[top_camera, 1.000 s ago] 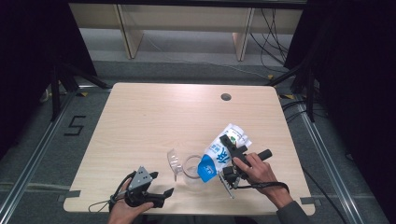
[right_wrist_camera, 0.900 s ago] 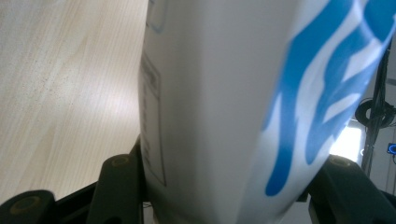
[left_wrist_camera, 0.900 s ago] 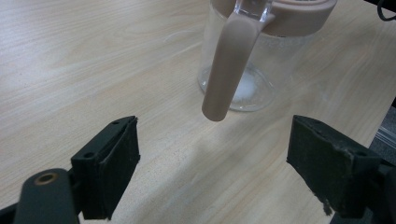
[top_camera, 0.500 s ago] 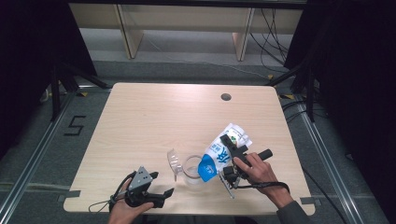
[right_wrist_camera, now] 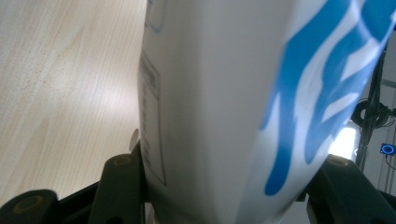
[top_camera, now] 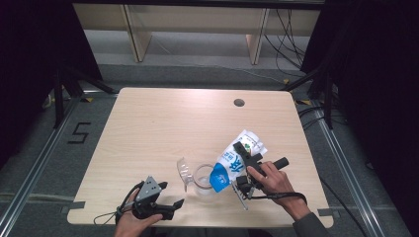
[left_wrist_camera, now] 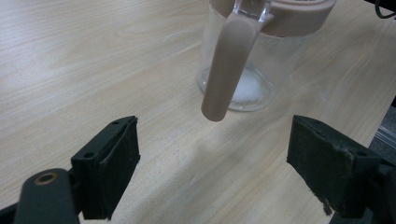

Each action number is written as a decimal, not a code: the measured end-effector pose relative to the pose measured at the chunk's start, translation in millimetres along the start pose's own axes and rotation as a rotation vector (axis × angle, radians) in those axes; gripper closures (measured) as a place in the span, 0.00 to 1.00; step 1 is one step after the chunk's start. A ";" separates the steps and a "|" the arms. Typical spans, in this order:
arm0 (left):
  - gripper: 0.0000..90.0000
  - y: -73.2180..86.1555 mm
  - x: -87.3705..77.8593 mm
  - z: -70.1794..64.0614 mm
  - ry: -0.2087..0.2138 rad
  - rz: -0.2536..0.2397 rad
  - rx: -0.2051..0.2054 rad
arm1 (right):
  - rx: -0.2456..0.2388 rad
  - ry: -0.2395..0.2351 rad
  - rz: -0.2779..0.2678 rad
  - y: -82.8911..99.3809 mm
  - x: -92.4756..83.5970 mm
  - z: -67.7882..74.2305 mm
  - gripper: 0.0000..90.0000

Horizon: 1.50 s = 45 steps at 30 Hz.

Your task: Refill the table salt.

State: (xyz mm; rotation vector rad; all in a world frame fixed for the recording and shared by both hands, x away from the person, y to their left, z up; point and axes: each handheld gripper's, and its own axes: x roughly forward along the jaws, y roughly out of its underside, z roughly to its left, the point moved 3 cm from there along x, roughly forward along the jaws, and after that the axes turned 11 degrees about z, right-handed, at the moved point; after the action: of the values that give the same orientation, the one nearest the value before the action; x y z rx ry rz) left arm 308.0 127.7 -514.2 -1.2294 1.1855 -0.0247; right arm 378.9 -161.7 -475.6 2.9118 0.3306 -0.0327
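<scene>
A pale wooden table [top_camera: 163,128] stood on grey floor [top_camera: 197,49], with wooden shelf legs [top_camera: 136,29] behind and black curtains [top_camera: 370,74] on both sides.

Left gripper [top_camera: 170,205]: black body, grey 3-cornered plate on top, thin black cable looping off the rear. 2 black jaws with worn, frayed pads [left_wrist_camera: 123,161]. Right gripper [top_camera: 241,170]: black, cylindrical handle, black cable. Grey sleeve [top_camera: 311,228] at right wrist.
</scene>
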 end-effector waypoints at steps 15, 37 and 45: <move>0.18 0.0 0.0 0.0 0.000 0.001 0.000 | -0.013 0.018 -0.012 -1.2 -0.2 -1.5 0.55; 0.18 -0.1 0.0 0.1 0.001 0.001 -0.002 | -0.018 0.015 -0.008 -1.0 -0.6 -1.3 0.56; 0.18 -0.1 0.0 0.0 0.000 0.001 -0.001 | -0.061 0.037 -0.009 -1.1 -0.3 -4.0 0.56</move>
State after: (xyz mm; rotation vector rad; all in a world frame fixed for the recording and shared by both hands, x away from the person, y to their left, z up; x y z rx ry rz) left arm 308.0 127.7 -514.2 -1.2296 1.1866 -0.0234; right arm 378.3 -159.8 -471.8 2.8539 0.3439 0.0289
